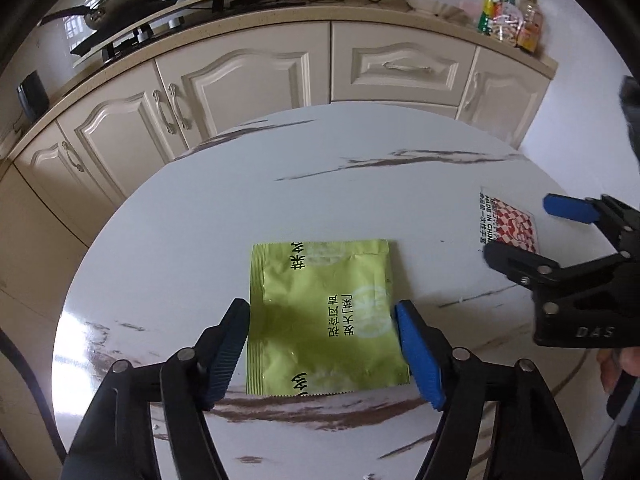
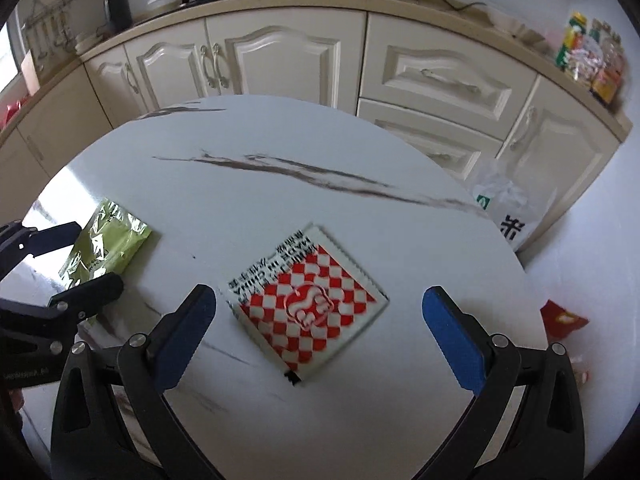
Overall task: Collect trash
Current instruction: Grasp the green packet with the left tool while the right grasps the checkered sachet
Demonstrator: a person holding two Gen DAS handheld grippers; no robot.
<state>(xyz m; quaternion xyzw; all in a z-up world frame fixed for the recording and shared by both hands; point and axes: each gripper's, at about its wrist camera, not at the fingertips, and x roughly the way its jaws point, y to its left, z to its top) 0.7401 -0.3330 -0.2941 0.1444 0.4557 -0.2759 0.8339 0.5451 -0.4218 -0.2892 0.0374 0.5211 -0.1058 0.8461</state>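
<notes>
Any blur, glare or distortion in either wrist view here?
Left wrist view: sharp, strong fisheye bending of the cabinets, soft sheen on the green packet. Right wrist view: red-checkered packet slightly motion-blurred, bright glare at the table left edge.

The flat foil sachet (image 1: 324, 316) is olive green with black characters and a pale round emblem. The square paper packet (image 2: 308, 302) is white, printed with a red-and-white checker pattern and black lettering along one edge. The round glossy table top (image 2: 280, 200) is white with brown marble-like streaks. Both grippers are black with blue finger pads (image 1: 418, 354). The panelled cabinet doors (image 1: 248, 80) behind are cream. A crumpled wrapper on the floor (image 2: 562, 318) is red.
</notes>
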